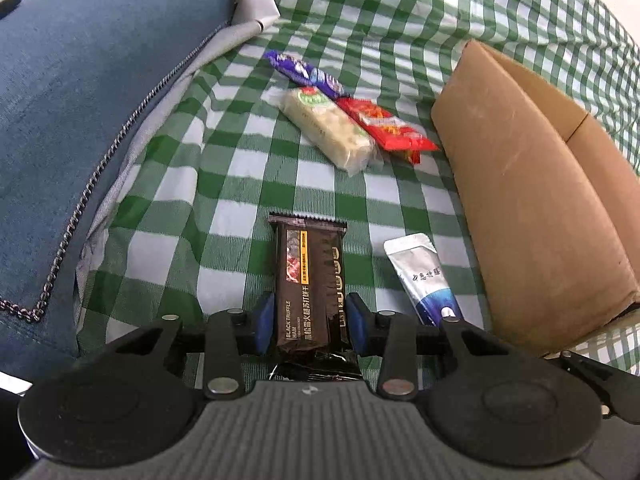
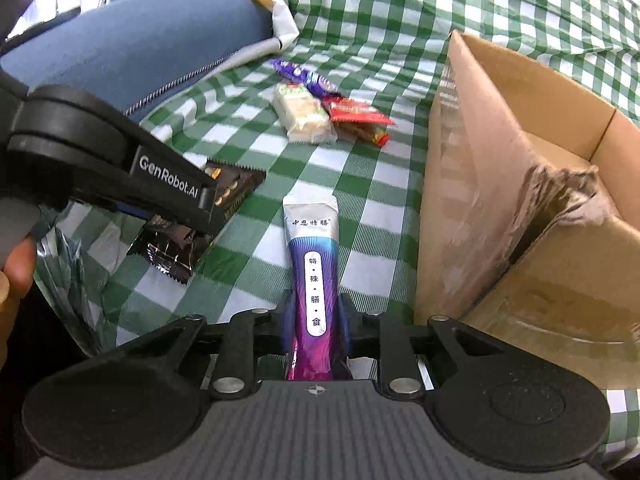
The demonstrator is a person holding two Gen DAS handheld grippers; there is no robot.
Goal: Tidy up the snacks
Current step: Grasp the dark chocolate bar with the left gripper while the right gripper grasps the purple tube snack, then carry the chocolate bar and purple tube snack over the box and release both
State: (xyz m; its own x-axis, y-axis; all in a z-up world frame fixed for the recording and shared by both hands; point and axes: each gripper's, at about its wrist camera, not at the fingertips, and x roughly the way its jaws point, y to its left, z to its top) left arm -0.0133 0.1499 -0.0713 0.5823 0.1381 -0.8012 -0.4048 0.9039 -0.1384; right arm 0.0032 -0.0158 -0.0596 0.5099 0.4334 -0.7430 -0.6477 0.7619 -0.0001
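Down at the left claw (image 1: 310,320), the blue pads (image 1: 267,322) press both long edges of a dark brown cracker pack (image 1: 311,280), so the claw grips it at a narrow span. The pack is a flat glossy bar with crimped, saw-toothed ends, white lettering running along its length, a small food photo and a yellow strip near the far end. Its near end crumples under the claw body, while the far end points away over the green-and-white checked cloth (image 1: 224,200).

Just right of that claw lies a slim sachet (image 2: 316,276), caught between the jaws of the right claw (image 2: 316,320), which grip its lower half at a tight span. The sachet is silver at the top with dark characters, shading to blue and purple below, with a white oval label bearing a column of characters. Its top end rests on the cloth.

Further out from both claws, three snacks lie touching in a cluster: a pale cracker pack (image 1: 328,128) in clear wrap, a red pack (image 1: 388,128) on its right, a purple pack (image 1: 306,72) beyond.

Right of the claws stands an open cardboard box (image 2: 500,160), one flap torn. To the left lies a blue cushion (image 1: 92,100) with a zip.
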